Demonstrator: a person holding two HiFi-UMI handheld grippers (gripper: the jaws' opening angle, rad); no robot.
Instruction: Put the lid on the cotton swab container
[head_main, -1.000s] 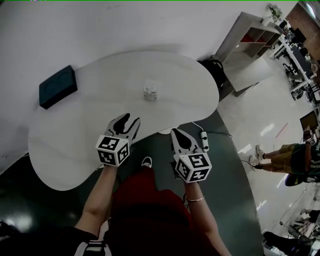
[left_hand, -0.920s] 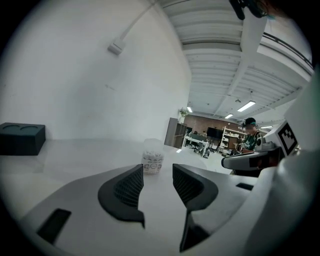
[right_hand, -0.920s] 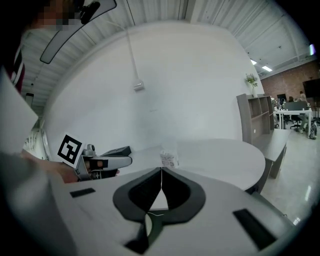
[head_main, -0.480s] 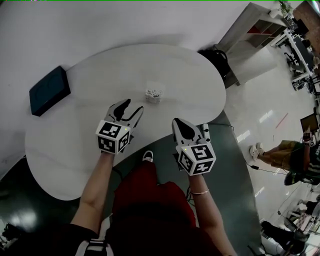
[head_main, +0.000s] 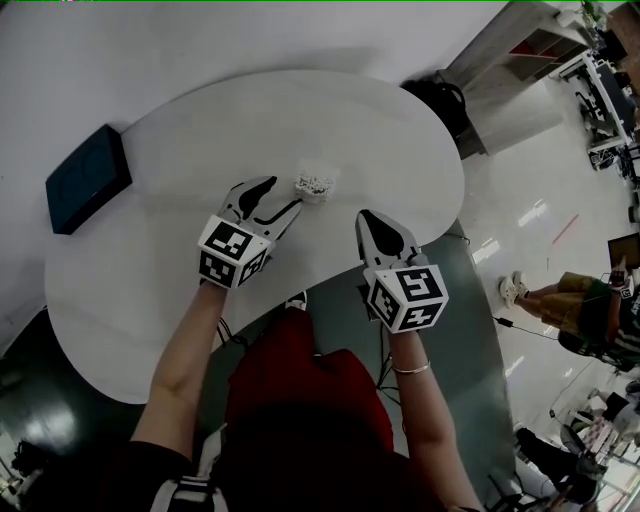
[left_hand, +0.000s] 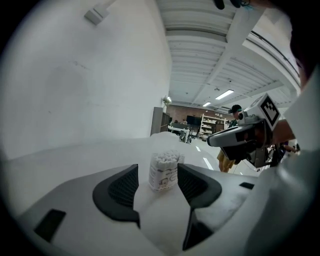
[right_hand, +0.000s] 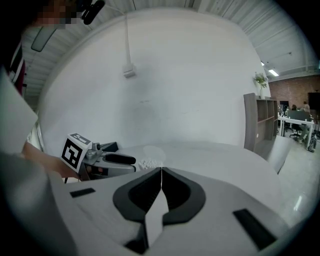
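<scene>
The cotton swab container (head_main: 314, 186) stands upright near the middle of the white table (head_main: 150, 270). Its top is uncovered, and I can see the white swab heads packed inside. In the left gripper view it sits framed between the two dark pads (left_hand: 122, 186), a little ahead of them, with a slim gap on each side. Nothing is pressing on it.

My left gripper (head_main: 284, 196) hangs low over the table with its tips just beside the container, and its jaws are spreading wider. The container is in the opening but not gripped.

My right gripper (head_main: 372, 225) hovers near the table's front edge, off to the container's right and apart from it. Its jaws are pressed together along a thin seam, and I see nothing between them. From its camera, the container shows small on the tabletop, next to the left gripper's tips.

A dark flat box (head_main: 88, 178) lies at the table's far left edge, well apart from everything else. A shelf unit (head_main: 510, 50) stands on the floor beyond the table's right end.
</scene>
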